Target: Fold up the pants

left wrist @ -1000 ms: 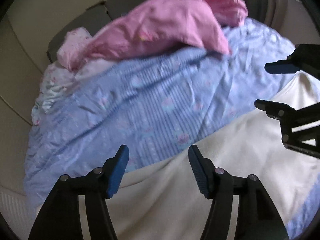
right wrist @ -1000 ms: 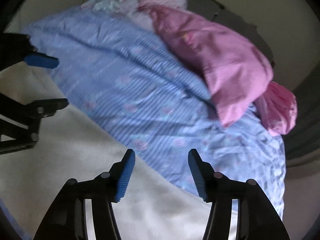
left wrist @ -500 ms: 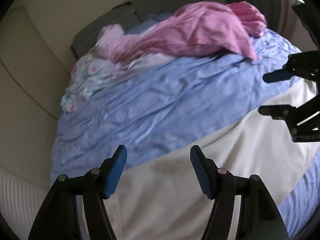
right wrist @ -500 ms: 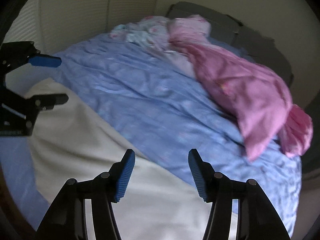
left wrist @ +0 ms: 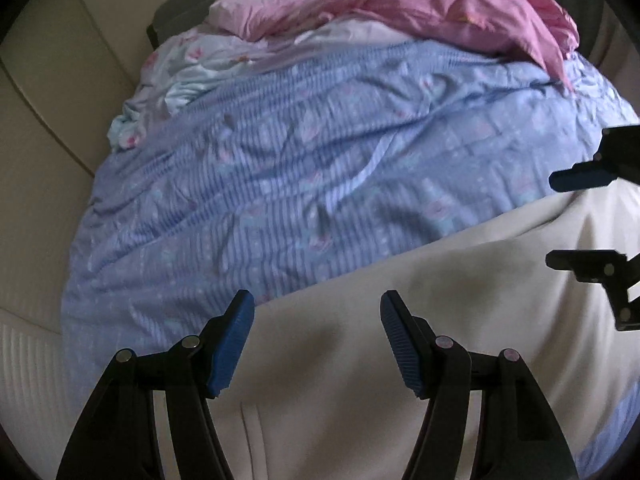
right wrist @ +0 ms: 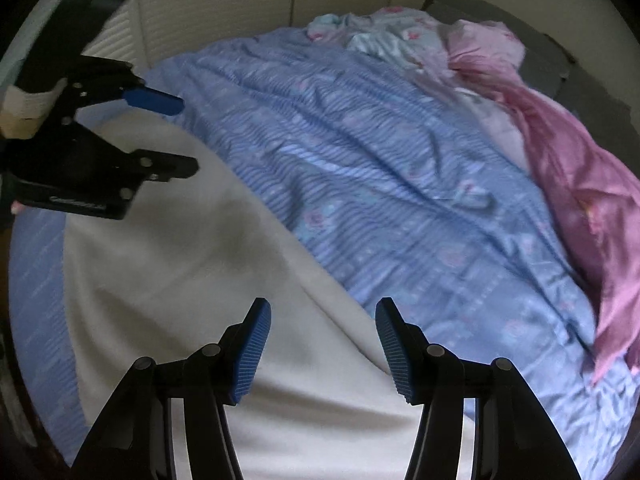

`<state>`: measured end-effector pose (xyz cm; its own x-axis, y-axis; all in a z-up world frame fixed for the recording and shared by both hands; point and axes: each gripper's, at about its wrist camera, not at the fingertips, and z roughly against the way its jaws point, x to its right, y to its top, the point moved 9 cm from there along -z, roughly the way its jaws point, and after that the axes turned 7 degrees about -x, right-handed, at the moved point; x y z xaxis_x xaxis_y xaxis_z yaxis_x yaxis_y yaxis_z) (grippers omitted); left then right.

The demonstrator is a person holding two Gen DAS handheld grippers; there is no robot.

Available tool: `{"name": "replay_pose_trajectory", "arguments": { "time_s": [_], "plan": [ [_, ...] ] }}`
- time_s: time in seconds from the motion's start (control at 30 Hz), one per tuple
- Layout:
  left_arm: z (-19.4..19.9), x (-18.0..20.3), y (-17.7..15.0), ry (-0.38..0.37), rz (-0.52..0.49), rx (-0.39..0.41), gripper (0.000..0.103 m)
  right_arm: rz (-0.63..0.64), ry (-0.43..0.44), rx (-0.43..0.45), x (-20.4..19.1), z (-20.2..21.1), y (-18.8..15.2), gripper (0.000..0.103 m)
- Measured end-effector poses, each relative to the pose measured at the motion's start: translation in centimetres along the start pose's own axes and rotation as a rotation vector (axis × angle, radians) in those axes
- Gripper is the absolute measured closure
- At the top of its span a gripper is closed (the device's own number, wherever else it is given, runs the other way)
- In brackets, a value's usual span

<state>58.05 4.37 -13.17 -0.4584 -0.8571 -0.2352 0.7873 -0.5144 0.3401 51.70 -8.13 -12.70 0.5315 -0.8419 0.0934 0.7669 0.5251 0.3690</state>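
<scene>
Cream pants point(left wrist: 440, 320) lie spread flat on the near part of a bed, over a blue striped cover point(left wrist: 320, 160). My left gripper point(left wrist: 316, 304) hovers open above the pants' far edge, nothing between its blue pads. My right gripper point(right wrist: 322, 308) also stands open over the pants point(right wrist: 180, 280), close to where they meet the blue cover point(right wrist: 380, 160). Each gripper shows in the other's view: the right gripper point(left wrist: 568, 220) at the right edge, the left gripper point(right wrist: 182, 136) at the upper left. A seam of the pants shows low in the left wrist view.
A crumpled pink quilt point(left wrist: 440, 8) lies across the far end of the bed, also seen as pink quilt point(right wrist: 580, 180). A pale floral cloth point(left wrist: 180, 64) is bunched beside it. Beige padded wall panels point(left wrist: 40, 120) run along the bed's side. A dark headboard point(right wrist: 560, 60) stands behind.
Both grippers have drawn back from the pink quilt toward the near end of the bed, so more of the bed shows. Both stayed open. The pants lie unchanged.
</scene>
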Motion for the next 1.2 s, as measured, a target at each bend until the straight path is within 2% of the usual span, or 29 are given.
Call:
{"name": "replay_pose_trajectory", "arguments": {
  "time_s": [0.17, 0.3, 0.33, 0.37, 0.4, 0.47, 0.5, 0.53, 0.57, 0.6, 0.63, 0.8, 0.9, 0.97, 1.07, 1.13, 1.17, 1.2],
  "plan": [
    [-1.4, 0.6, 0.1, -0.016, -0.046, 0.000, 0.038, 0.011, 0.013, -0.017, -0.5, -1.8, 0.5, 0.049],
    [-2.7, 1.0, 0.0, -0.047, -0.047, -0.014, 0.038, 0.013, 0.041, -0.031, -0.9, -3.0, 0.7, 0.055],
    [-3.0, 1.0, -0.2, -0.050, -0.044, -0.017, 0.041, 0.012, 0.048, -0.035, -1.0, -3.2, 0.7, 0.056],
    [-3.2, 1.1, -0.4, -0.058, -0.044, -0.017, 0.045, 0.011, 0.053, -0.039, -1.1, -3.5, 0.7, 0.057],
    [-3.3, 1.1, -0.5, -0.067, -0.040, -0.013, 0.061, 0.013, 0.059, -0.043, -1.2, -3.7, 0.8, 0.059],
    [-3.4, 0.7, -0.8, -0.054, -0.021, -0.003, 0.078, 0.023, 0.065, -0.047, -1.5, -4.0, 0.9, 0.061],
    [-3.4, 0.4, -1.0, -0.044, -0.007, 0.000, 0.091, 0.026, 0.063, -0.049, -1.7, -4.3, 1.0, 0.062],
    [-3.3, 0.1, -1.1, -0.040, 0.006, 0.003, 0.096, 0.032, 0.063, -0.056, -1.8, -4.6, 1.0, 0.064],
    [-3.1, -0.1, -1.1, -0.047, 0.021, 0.010, 0.096, 0.032, 0.061, -0.062, -1.9, -4.7, 1.1, 0.073],
    [-2.9, -0.4, -1.2, -0.043, 0.037, 0.019, 0.097, 0.030, 0.064, -0.072, -2.0, -5.1, 1.1, 0.086],
    [-2.7, -0.4, -1.2, -0.036, 0.044, 0.027, 0.097, 0.029, 0.069, -0.075, -2.1, -5.2, 1.1, 0.092],
    [-1.3, -1.0, -0.6, 0.079, 0.062, 0.084, 0.098, 0.011, 0.049, -0.029, -1.8, -4.4, 2.0, 0.095],
    [-0.7, -2.7, 0.2, 0.052, 0.147, 0.096, 0.098, -0.017, 0.033, -0.001, -1.1, -3.7, 3.0, 0.095],
    [-1.2, -2.8, 0.6, 0.052, 0.149, 0.070, 0.098, -0.038, 0.012, 0.006, -0.6, -3.7, 3.8, 0.095],
    [-2.5, -2.1, 0.5, 0.107, 0.114, 0.034, 0.097, -0.044, -0.015, -0.043, -0.3, -5.4, 4.0, 0.094],
    [-3.1, -2.1, 0.4, 0.142, 0.120, 0.020, 0.093, -0.024, -0.075, -0.063, -0.5, -6.4, 3.8, 0.090],
    [-3.1, -2.1, 0.3, 0.150, 0.127, 0.018, 0.090, -0.020, -0.096, -0.062, -0.5, -6.4, 3.8, 0.078],
    [-2.9, -2.3, 0.3, 0.177, 0.135, 0.021, 0.080, -0.012, -0.152, -0.062, -0.4, -6.4, 3.8, 0.066]
  ]
}}
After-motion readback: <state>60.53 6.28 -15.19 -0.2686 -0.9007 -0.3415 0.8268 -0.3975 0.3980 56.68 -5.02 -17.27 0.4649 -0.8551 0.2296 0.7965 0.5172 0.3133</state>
